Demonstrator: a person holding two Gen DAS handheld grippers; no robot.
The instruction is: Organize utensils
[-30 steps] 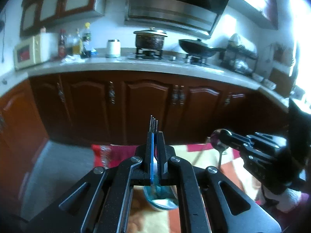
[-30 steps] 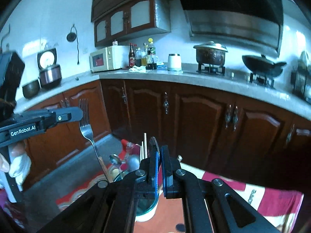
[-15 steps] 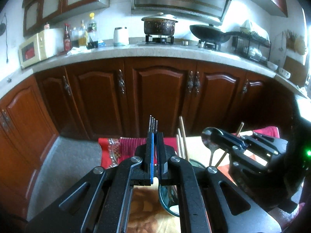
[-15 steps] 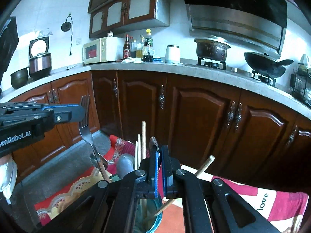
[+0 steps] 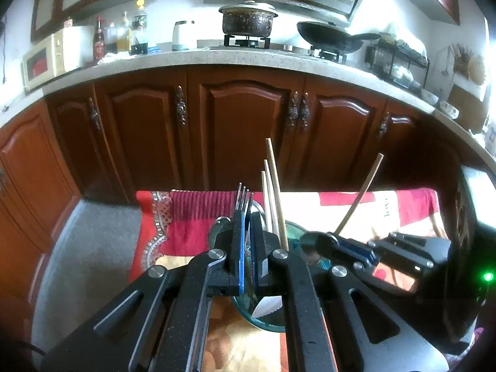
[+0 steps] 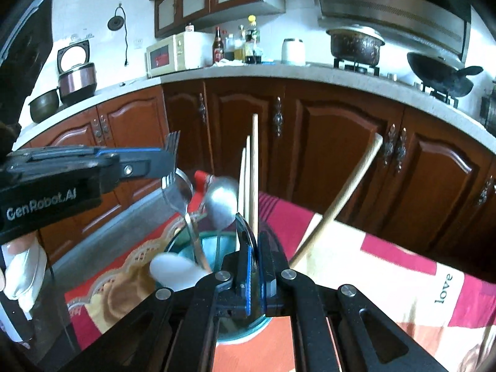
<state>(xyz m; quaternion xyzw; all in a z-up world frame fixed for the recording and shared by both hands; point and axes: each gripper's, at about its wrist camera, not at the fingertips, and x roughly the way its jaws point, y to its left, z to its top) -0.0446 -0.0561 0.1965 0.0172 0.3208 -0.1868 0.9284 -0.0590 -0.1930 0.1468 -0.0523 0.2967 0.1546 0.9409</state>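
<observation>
My left gripper [image 5: 246, 238] is shut on a metal fork [image 5: 243, 200], tines up; it also shows in the right wrist view [image 6: 169, 162], with the fork's handle [image 6: 193, 235] reaching down into a blue-green glass cup [image 6: 214, 248]. My right gripper [image 6: 254, 257] is shut on a metal spoon, seen edge-on between the pads; in the left wrist view [image 5: 319, 243] it holds the spoon bowl [image 5: 310, 240] at the cup's rim [image 5: 263, 322]. The cup holds several wooden chopsticks [image 5: 274, 192], a metal spoon [image 6: 221, 203] and a white spoon [image 6: 175, 271].
The cup stands on a table with a red and cream patterned cloth [image 5: 325, 204]. Behind is a row of dark wooden cabinets [image 5: 248, 133] under a counter with a microwave [image 5: 52, 55], bottles, a pot [image 5: 248, 20] and a wok [image 5: 328, 35]. Grey floor [image 5: 90, 248] lies left of the table.
Both grippers have come down and closer to the cup. The fork's handle has gone into the cup, and the right gripper's spoon has dropped to the cup's rim.
</observation>
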